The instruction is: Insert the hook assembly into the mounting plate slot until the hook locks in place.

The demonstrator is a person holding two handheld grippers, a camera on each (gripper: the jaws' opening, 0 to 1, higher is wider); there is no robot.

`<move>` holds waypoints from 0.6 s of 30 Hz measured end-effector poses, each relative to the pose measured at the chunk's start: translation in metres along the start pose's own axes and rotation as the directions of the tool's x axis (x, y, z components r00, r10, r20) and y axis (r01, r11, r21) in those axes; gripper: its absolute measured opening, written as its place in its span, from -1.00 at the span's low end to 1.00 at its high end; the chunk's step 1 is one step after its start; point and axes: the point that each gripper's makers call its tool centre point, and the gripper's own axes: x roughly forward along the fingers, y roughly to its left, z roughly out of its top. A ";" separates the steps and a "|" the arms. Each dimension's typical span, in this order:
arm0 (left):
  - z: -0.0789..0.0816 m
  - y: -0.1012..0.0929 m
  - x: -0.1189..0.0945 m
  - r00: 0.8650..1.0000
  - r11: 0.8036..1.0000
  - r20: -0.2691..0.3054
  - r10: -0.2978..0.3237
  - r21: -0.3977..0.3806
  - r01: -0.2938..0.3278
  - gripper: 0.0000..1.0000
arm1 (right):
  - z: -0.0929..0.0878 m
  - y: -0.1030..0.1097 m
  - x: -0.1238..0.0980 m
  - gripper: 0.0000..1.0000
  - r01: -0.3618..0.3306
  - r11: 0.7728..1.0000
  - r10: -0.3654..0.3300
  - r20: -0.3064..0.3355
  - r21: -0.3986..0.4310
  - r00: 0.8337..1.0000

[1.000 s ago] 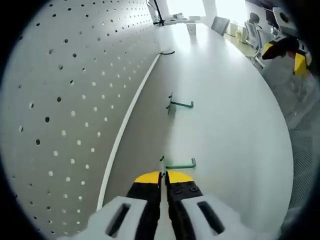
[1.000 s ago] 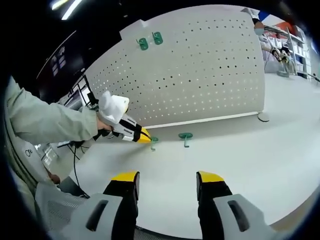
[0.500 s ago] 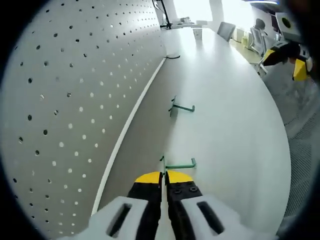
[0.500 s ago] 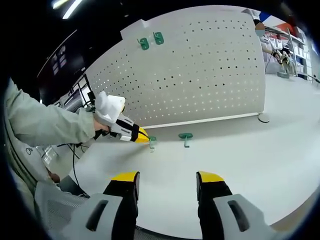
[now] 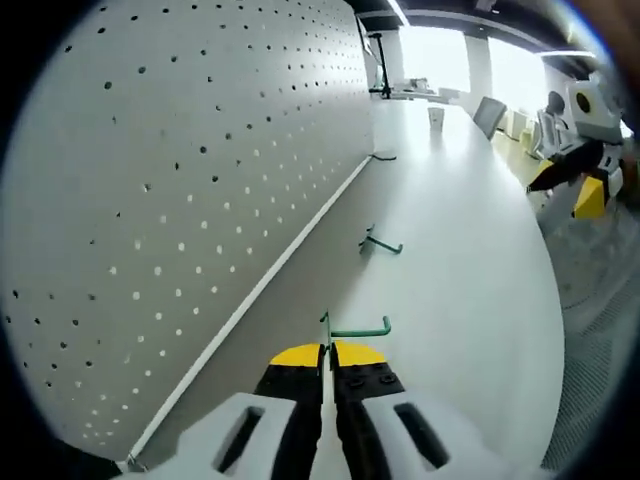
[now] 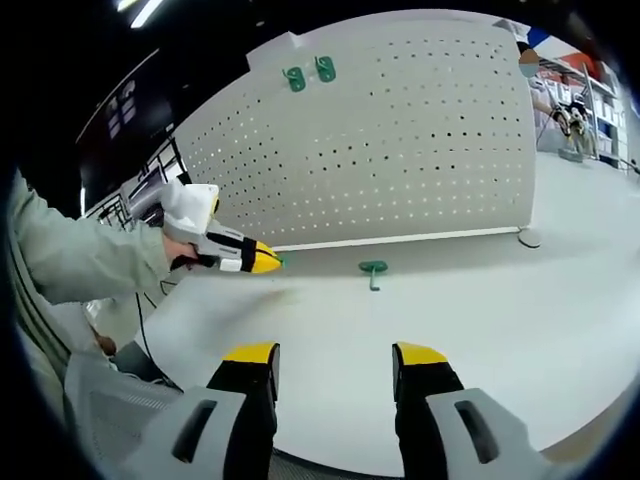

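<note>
Green bent-wire hook, perforated pegboard

1. I see a long white table running back toward bright windows, with office chairs along its far edge.
2. A black cable lies curled on the tabletop.
3. Ceiling strip lights glow overhead; shelving stands in the background.

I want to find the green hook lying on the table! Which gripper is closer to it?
Left. The left gripper hovers beside the green metal hook on the white table. The right gripper is open, farther back.
</note>
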 end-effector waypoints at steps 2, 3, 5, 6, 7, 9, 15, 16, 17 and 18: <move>0.001 0.001 -0.008 1.000 1.000 0.018 0.013 -0.024 -0.013 -0.96 | -0.001 0.001 0.000 -0.14 -0.002 1.000 0.002 -0.004 -0.006 1.000; 0.000 0.001 -0.010 1.000 0.999 0.020 0.021 -0.028 -0.021 -0.96 | -0.001 0.001 0.001 -0.14 -0.003 1.000 0.003 -0.006 -0.009 1.000; 0.000 0.001 -0.015 0.999 0.999 0.031 0.032 -0.044 -0.030 -0.96 | -0.001 0.002 0.001 -0.14 -0.004 1.000 0.004 -0.009 -0.015 1.000; 0.000 0.000 -0.016 0.999 0.998 0.034 0.035 -0.047 -0.033 -0.96 | -0.002 0.002 0.001 -0.14 -0.004 1.000 0.004 -0.010 -0.017 1.000; 0.000 0.000 -0.018 0.999 0.998 0.038 0.037 -0.050 -0.035 -0.96 | -0.002 0.002 0.001 -0.14 -0.004 1.000 0.004 -0.012 -0.018 1.000; 0.002 -0.001 -0.022 0.998 0.997 0.054 0.045 -0.069 -0.042 -0.96 | -0.002 0.002 0.001 -0.14 -0.004 1.000 0.004 -0.013 -0.023 1.000; 0.016 -0.010 -0.035 0.991 0.992 0.115 0.066 -0.110 -0.054 -0.96 | -0.002 0.006 0.002 -0.14 -0.014 0.999 0.013 -0.021 -0.038 1.000; 0.018 -0.011 -0.037 0.990 0.991 0.125 0.072 -0.118 -0.057 -0.96 | -0.003 0.006 0.002 -0.14 -0.017 0.999 0.016 -0.022 -0.041 1.000; 0.020 -0.013 -0.040 0.987 0.989 0.139 0.080 -0.137 -0.061 -0.96 | -0.003 0.007 0.002 -0.14 -0.020 0.999 0.019 -0.024 -0.045 1.000; 0.021 -0.015 -0.043 0.985 0.986 0.150 0.083 -0.156 -0.060 -0.96 | -0.003 0.008 0.002 -0.15 -0.022 0.999 0.021 -0.025 -0.047 0.999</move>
